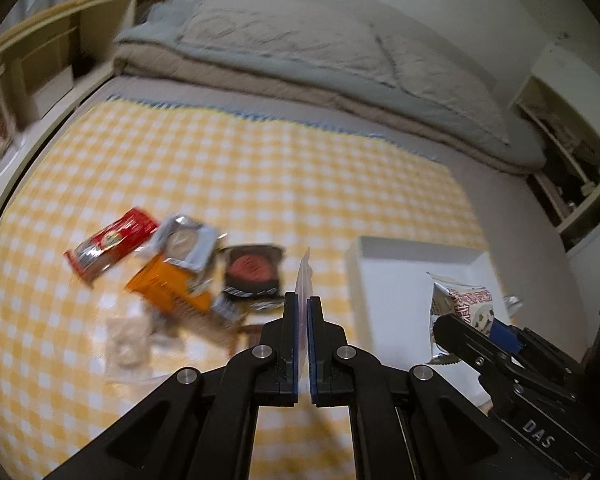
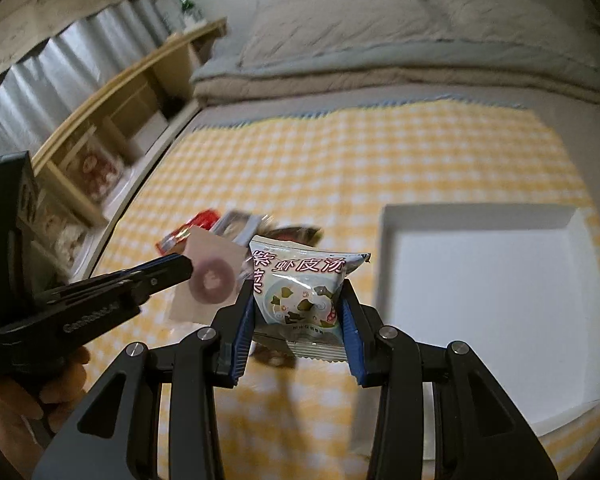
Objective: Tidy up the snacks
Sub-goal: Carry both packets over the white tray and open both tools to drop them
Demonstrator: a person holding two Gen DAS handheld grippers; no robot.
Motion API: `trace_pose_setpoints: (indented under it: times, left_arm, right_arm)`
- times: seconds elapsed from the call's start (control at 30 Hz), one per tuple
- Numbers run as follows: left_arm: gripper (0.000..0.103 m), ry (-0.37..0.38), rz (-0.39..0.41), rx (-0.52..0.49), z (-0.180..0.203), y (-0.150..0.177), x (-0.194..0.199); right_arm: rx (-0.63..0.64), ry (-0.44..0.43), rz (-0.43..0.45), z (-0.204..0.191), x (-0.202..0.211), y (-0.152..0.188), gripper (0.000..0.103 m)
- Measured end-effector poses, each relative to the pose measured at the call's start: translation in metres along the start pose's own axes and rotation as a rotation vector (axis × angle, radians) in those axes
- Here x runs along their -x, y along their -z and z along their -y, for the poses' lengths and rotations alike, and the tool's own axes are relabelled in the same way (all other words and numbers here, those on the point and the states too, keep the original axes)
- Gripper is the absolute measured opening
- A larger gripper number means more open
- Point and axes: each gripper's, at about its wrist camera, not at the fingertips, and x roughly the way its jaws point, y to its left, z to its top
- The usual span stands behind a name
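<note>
A yellow-and-white checked cloth (image 1: 236,168) covers the bed, and everything here is placed relative to the shallow white rectangular tray (image 2: 476,216) lying on it. Nearest the right wrist camera, the right gripper (image 2: 298,312) is clenched on a pale soup packet printed with red characters and a bowl picture (image 2: 300,288), its blue pads pressing both side edges; the packet hangs above the cloth just left of the tray, its bottom seam partly hidden behind the fingers. Further left of the tray, the left gripper (image 1: 302,316) is pinched tight on a thin clear sachet (image 2: 208,272) showing a purplish ring; in its own camera the sachet appears only edge-on as a sliver between the pads. A hand (image 2: 28,396) holding that gripper is cut off at the frame edge. Beyond, left of the tray, a blurred heap of snacks (image 1: 172,272) lies on the cloth: red, orange, silver-grey and dark packets, their print unreadable, plus a pale sachet nearer. Farthest away, folded grey-beige bedding (image 1: 300,52) lies past the tray, with a wooden shelf (image 1: 52,40) to the left.
</note>
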Motion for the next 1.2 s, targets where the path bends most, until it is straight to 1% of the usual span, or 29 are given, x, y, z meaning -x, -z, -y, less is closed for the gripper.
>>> trace_pose_setpoints:
  times: [0.2,0.4,0.53,0.6,0.77,0.9,0.97,1.0,1.03,1.1,1.13,1.17,1.2]
  left_arm:
    - [0.004,0.05,0.017,-0.044,0.047,-0.002,-0.012]
    - [0.004,0.096,0.003,-0.078,0.087,-0.003,-0.044]
    - [0.004,0.111,-0.02,-0.091,0.106,-0.01,-0.082]
    - [0.004,0.124,-0.045,-0.088,0.115,-0.014,-0.107]
    - [0.004,0.182,-0.114,-0.045,0.13,-0.027,-0.164]
    - [0.004,0.22,-0.158,-0.016,0.135,-0.038,-0.206]
    - [0.004,0.207,-0.172,-0.015,0.136,-0.043,-0.226]
    - [0.004,0.18,-0.18,-0.025,0.134,-0.045,-0.242]
    - [0.004,0.163,-0.183,-0.031,0.135,-0.047,-0.248]
    - [0.004,0.116,-0.196,-0.044,0.128,-0.052,-0.273]
    - [0.004,0.106,-0.199,-0.045,0.13,-0.052,-0.278]
    - [0.004,0.086,-0.208,-0.04,0.123,-0.056,-0.291]
    - [0.004,0.076,-0.211,-0.036,0.12,-0.058,-0.294]
  right_arm:
    - [-0.053,0.071,0.056,0.048,0.022,-0.005,0.04]
    - [-0.108,0.143,0.085,0.1,0.039,-0.005,0.04]
    - [-0.156,0.178,0.081,0.134,0.042,-0.003,0.04]
    - [-0.176,0.189,0.079,0.148,0.043,-0.003,0.04]
    - [-0.224,0.218,0.065,0.186,0.041,-0.001,0.04]
    - [-0.26,0.236,0.048,0.216,0.034,-0.001,0.04]
    - [-0.271,0.243,0.039,0.227,0.029,-0.003,0.04]
    - [-0.273,0.249,0.035,0.231,0.026,-0.004,0.04]
    - [-0.274,0.254,0.032,0.235,0.024,-0.006,0.04]
    - [-0.273,0.263,0.026,0.242,0.017,-0.009,0.04]
    - [-0.27,0.265,0.022,0.245,0.014,-0.011,0.04]
    - [-0.267,0.266,0.019,0.246,0.011,-0.012,0.04]
    - [-0.263,0.267,0.013,0.249,0.006,-0.013,0.04]
